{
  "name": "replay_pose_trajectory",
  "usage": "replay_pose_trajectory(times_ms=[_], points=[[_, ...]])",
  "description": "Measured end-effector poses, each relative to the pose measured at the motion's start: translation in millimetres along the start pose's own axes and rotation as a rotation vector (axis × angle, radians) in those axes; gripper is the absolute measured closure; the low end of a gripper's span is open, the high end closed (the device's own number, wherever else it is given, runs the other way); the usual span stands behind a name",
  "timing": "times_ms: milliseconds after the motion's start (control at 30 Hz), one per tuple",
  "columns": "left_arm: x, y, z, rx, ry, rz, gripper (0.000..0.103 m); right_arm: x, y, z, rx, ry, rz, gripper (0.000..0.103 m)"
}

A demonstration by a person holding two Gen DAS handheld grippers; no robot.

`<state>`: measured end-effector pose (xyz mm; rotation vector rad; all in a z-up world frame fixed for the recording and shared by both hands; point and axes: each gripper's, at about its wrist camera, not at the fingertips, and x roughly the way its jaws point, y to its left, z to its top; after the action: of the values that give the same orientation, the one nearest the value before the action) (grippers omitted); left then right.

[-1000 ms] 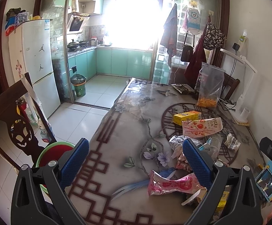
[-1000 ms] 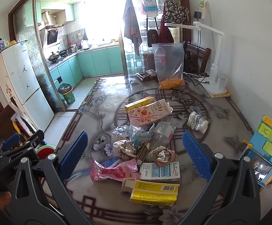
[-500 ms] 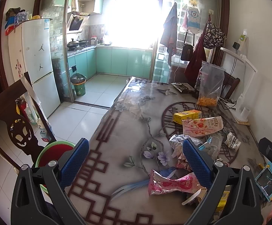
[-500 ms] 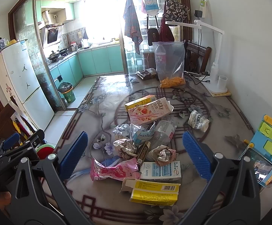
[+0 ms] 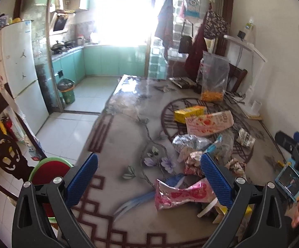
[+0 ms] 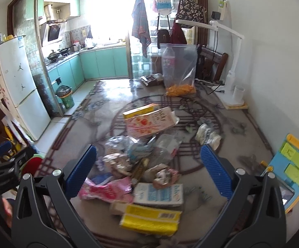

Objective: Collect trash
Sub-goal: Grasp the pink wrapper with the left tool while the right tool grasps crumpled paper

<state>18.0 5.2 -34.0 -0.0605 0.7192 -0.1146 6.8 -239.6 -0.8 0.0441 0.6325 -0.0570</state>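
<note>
walls: white | floor: pale tile | kitchen: teal cabinets | window: glaring daylight | fridge: white

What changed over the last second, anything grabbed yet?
Nothing grabbed. Both views shifted slightly, the current ones motion-blurred, so both hands are moving. The left gripper and right gripper stay open and empty; the pink foil wrapper and yellow carton lie where they were.

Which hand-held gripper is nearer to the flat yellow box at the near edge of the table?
The right hand-held gripper: the yellow box lies just below its open fingers. The left hand-held gripper is further left, with the box mostly hidden behind its right finger.
</note>
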Motion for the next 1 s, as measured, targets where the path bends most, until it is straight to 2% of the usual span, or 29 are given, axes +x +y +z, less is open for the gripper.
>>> replay_pose_trajectory(times_ms=[100, 167, 200, 300, 367, 433, 600, 633, 700, 733, 800, 933, 1000], points=[[35, -13, -15, 0.080, 0.115, -0.111, 0.008, 24, -23, 1, -0.017, 0.019, -0.046, 0.003], [60, -29, -24, 0.197, 0.184, -0.221, 0.009, 42, -41, -3, 0.003, 0.040, -0.045, 0.003], [71, -38, -30, 0.270, 0.215, -0.253, 0.009, 50, -49, -6, 0.020, 0.056, -0.040, 0.003], [100, -69, -49, 0.547, 0.268, -0.245, 0.010, 75, -71, -28, 0.103, 0.095, 0.027, 0.003], [115, -81, -56, 0.653, 0.301, -0.252, 0.012, 98, -81, -45, 0.139, 0.157, 0.058, 0.003], [127, -87, -59, 0.701, 0.341, -0.270, 0.020, 123, -88, -56, 0.158, 0.278, 0.060, 0.003], [153, -98, -69, 0.764, 0.425, -0.310, 0.036, 148, -92, -59, 0.291, 0.324, 0.250, 0.003], [157, -101, -72, 0.771, 0.438, -0.314, 0.047, 153, -91, -60, 0.307, 0.351, 0.264, 0.003], [160, -104, -76, 0.767, 0.442, -0.320, 0.063, 159, -88, -63, 0.315, 0.384, 0.291, 0.003], [160, -104, -76, 0.749, 0.436, -0.331, 0.081, 159, -85, -63, 0.308, 0.389, 0.295, 0.003], [162, -105, -74, 0.704, 0.434, -0.348, 0.082, 158, -80, -61, 0.273, 0.385, 0.280, 0.003], [144, -93, -69, 0.632, 0.376, -0.323, 0.091, 161, -74, -63, 0.231, 0.395, 0.256, 0.003], [134, -83, -61, 0.552, 0.347, -0.309, 0.093, 162, -71, -64, 0.221, 0.401, 0.258, 0.003]])
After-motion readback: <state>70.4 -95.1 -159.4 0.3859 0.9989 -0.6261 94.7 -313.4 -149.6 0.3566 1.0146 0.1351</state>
